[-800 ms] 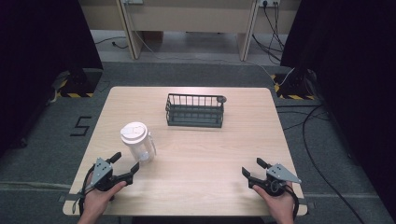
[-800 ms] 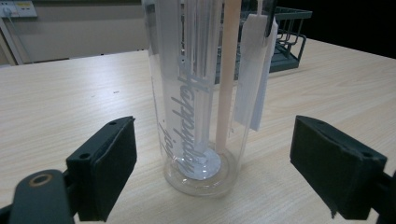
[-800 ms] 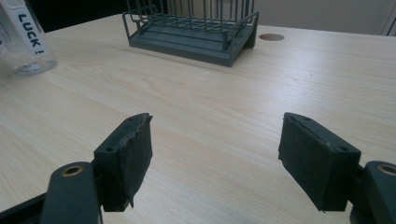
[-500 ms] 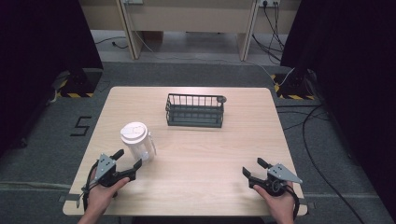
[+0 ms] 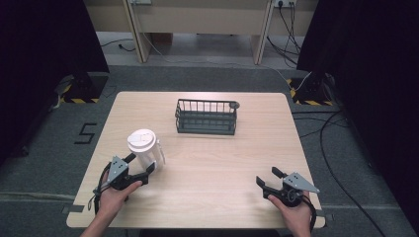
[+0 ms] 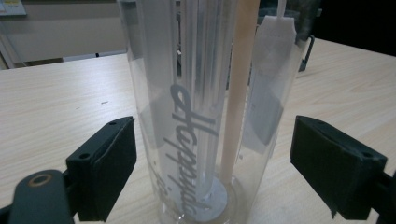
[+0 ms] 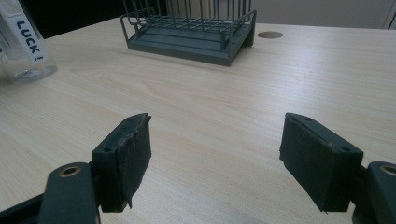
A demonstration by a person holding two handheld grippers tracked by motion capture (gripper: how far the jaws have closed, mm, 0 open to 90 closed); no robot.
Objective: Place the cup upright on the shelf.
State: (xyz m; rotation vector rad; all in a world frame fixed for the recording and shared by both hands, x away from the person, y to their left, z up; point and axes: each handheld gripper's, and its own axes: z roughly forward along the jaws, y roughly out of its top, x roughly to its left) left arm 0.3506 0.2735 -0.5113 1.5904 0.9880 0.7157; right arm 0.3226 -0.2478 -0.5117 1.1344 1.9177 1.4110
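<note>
Two open jaws of the left gripper [image 5: 140,167] flank the clear lidded tumbler [image 5: 144,149], which stands upright on the table [image 5: 207,163], well to the near left of the wire basket [image 5: 206,116]; they straddle it low, not yet touching, likely so a squeeze catches the body without tipping it. The left hand [image 5: 112,195] comes in low and level. The right gripper [image 5: 266,182] rests far right of the tumbler, jaws apart, holding nothing

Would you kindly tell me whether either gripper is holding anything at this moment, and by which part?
Nothing is held. The left gripper has its open jaws on either side of the clear tumbler's lower body, with gaps showing. The right gripper is open over bare table.
</note>
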